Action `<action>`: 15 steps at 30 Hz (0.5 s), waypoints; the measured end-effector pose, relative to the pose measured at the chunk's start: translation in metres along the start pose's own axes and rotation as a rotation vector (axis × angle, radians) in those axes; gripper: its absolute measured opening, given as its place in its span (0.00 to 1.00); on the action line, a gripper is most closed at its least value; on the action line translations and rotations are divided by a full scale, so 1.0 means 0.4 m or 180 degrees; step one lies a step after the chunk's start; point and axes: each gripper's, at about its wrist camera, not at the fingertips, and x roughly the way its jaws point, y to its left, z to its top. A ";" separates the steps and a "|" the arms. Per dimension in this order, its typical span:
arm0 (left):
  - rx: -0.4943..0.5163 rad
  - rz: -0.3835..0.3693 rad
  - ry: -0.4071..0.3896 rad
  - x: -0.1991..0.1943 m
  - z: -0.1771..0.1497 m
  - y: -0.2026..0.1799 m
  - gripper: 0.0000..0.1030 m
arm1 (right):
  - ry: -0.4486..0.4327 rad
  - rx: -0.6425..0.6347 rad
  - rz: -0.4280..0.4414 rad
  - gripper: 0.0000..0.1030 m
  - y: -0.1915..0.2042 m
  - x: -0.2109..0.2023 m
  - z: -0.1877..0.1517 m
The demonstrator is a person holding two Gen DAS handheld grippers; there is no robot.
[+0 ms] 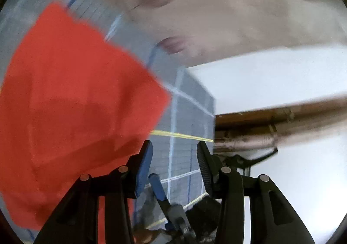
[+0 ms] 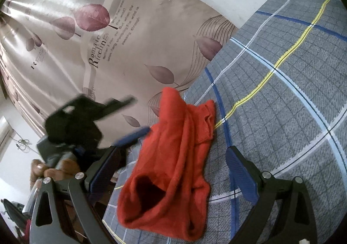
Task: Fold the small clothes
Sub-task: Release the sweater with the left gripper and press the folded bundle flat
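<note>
A small red garment (image 2: pixel 173 157) lies crumpled on the grey checked bedsheet (image 2: pixel 282 92), one open end facing the right wrist camera. My right gripper (image 2: pixel 173 152) is open, its blue pads (image 2: pixel 238 170) wide apart on either side of the garment and not pressing it. My left gripper (image 2: pixel 128 118) shows blurred at the garment's left edge, held by a hand (image 2: pixel 54 168). In the blurred left wrist view the left gripper (image 1: pixel 174 152) is open with only sheet between its fingers. The red garment (image 1: pixel 76 103) fills the left of that view.
A shiny beige cloth printed with purple leaves and lettering (image 2: pixel 97 37) stands behind the bed. A white wall (image 1: pixel 271 83) and a brown wooden rail (image 1: pixel 282 118) lie to the right of the bed's corner. The sheet (image 1: pixel 190 103) ends there.
</note>
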 end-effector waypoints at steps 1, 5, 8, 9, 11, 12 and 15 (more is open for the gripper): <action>0.0275 0.0002 -0.0090 -0.029 -0.013 -0.023 0.46 | -0.0011 0.0021 0.0024 0.94 -0.003 -0.003 0.002; 0.0879 0.0244 -0.0485 -0.111 -0.079 -0.003 0.54 | -0.0030 0.0131 0.0202 0.95 -0.018 -0.016 0.009; 0.1257 0.0301 -0.0443 -0.115 -0.148 0.056 0.55 | 0.0053 0.0280 0.0429 0.95 -0.027 -0.030 0.007; 0.1346 0.0263 -0.0366 -0.108 -0.172 0.075 0.54 | 0.0068 0.0303 0.0467 0.94 -0.026 -0.039 0.004; 0.1399 0.0047 -0.0263 -0.089 -0.222 0.116 0.55 | 0.0083 0.0333 0.0543 0.94 -0.021 -0.066 -0.010; 0.1420 -0.0029 -0.0219 -0.070 -0.243 0.129 0.54 | 0.0095 0.0341 0.0567 0.95 -0.019 -0.077 -0.014; 0.1658 -0.0026 -0.0100 -0.017 -0.294 0.128 0.54 | 0.0190 0.0317 0.0544 0.95 -0.006 -0.105 -0.018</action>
